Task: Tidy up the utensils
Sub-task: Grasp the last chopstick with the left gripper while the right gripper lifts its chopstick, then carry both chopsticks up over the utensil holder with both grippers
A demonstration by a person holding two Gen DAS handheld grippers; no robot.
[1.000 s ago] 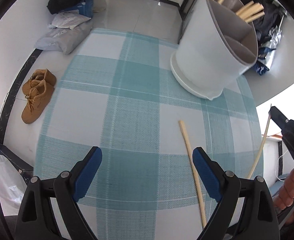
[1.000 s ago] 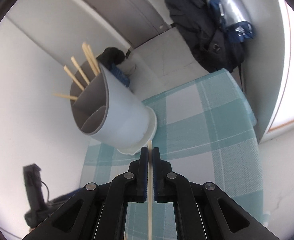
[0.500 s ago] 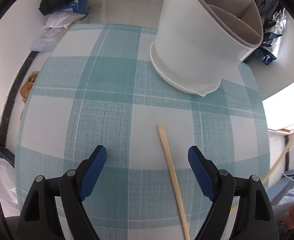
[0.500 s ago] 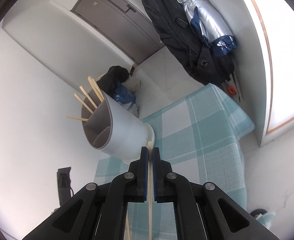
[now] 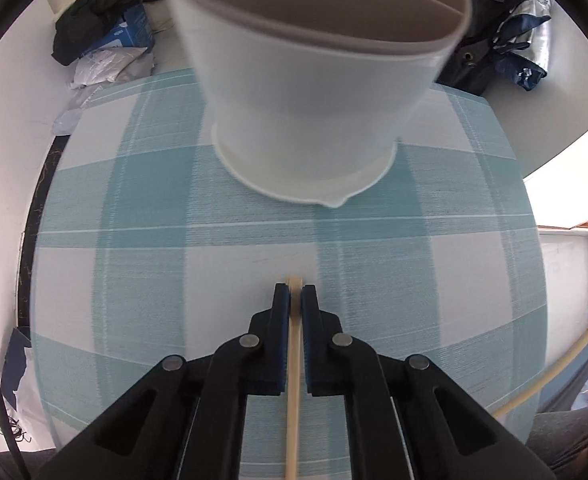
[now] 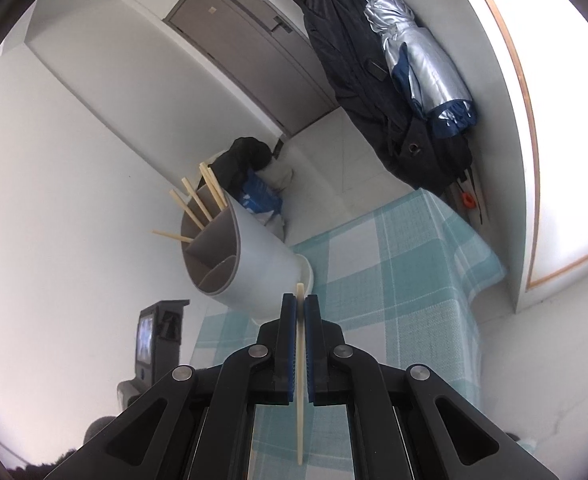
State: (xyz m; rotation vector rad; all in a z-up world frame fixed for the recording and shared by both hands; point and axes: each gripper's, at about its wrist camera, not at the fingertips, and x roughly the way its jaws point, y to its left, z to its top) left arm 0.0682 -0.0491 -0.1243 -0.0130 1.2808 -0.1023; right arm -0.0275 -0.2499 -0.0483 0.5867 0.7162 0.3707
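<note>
Left gripper (image 5: 295, 294) newly clamped on chopstick (image 5: 293, 364)

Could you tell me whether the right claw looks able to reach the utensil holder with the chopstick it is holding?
Probably yes. The right claw is shut on its chopstick, and nothing shows between it and the utensil holder, whose open compartments face it. The other sticks fill only the far compartment.

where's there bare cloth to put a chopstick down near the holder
Bare checked cloth lies left of the left gripper and between it and the holder. More shows right of the holder in the right wrist view. The holder's back compartment is crowded with chopsticks.
</note>
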